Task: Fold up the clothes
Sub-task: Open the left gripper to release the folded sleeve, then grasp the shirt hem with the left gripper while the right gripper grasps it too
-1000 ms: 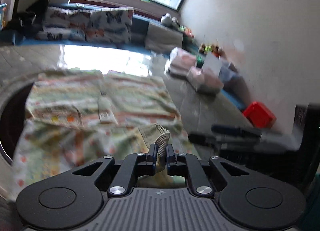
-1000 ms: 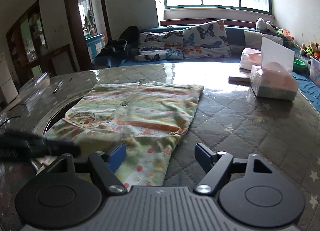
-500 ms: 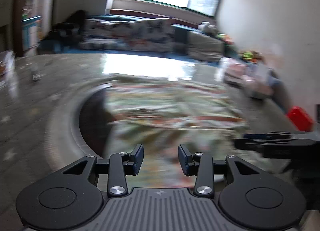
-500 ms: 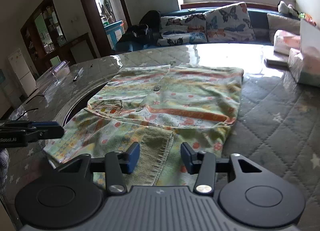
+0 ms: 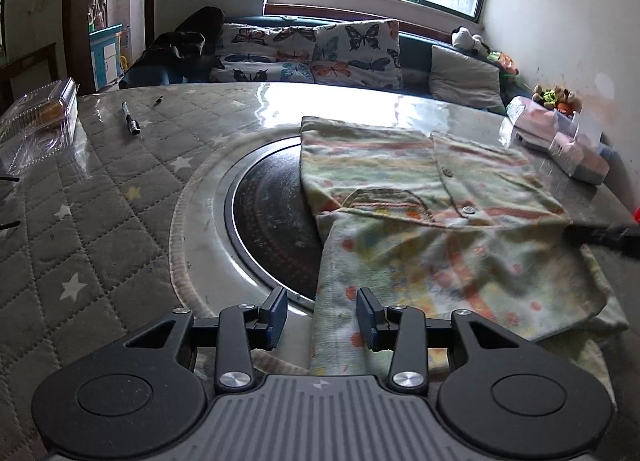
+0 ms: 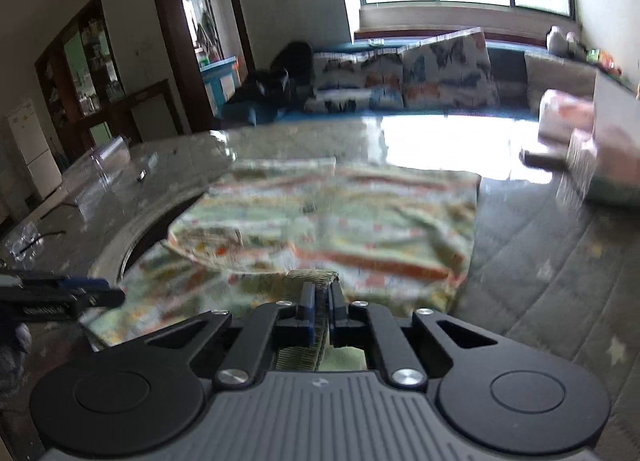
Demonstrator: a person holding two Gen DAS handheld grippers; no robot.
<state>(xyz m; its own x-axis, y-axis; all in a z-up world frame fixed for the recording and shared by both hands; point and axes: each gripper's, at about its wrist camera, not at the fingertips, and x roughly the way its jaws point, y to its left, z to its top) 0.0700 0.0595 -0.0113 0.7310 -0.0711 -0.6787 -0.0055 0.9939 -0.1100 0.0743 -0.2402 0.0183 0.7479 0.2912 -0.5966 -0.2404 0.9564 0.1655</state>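
Lying across the middle and right of the left wrist frame, on the quilted table [image 5: 100, 197] and partly over its dark round inset [image 5: 272, 221]: a patterned child's garment [image 5: 420, 221] with buttons, long axis running away from the camera. Standing spread at lower centre, holding nothing: left gripper [image 5: 321, 315], the garment's near left edge passing up between its fingers. Pinching a ribbed cuff [image 6: 314, 281] shut between the pads at lower centre of the right wrist frame: right gripper [image 6: 319, 307], with the rest of the cloth stretching ahead. Probably needing the left gripper closing on that edge next. Showing the clamped cuff only in the right wrist view; showing the marker pen [image 5: 130, 123] and clear plastic box [image 5: 38, 117] sharply only in the left.
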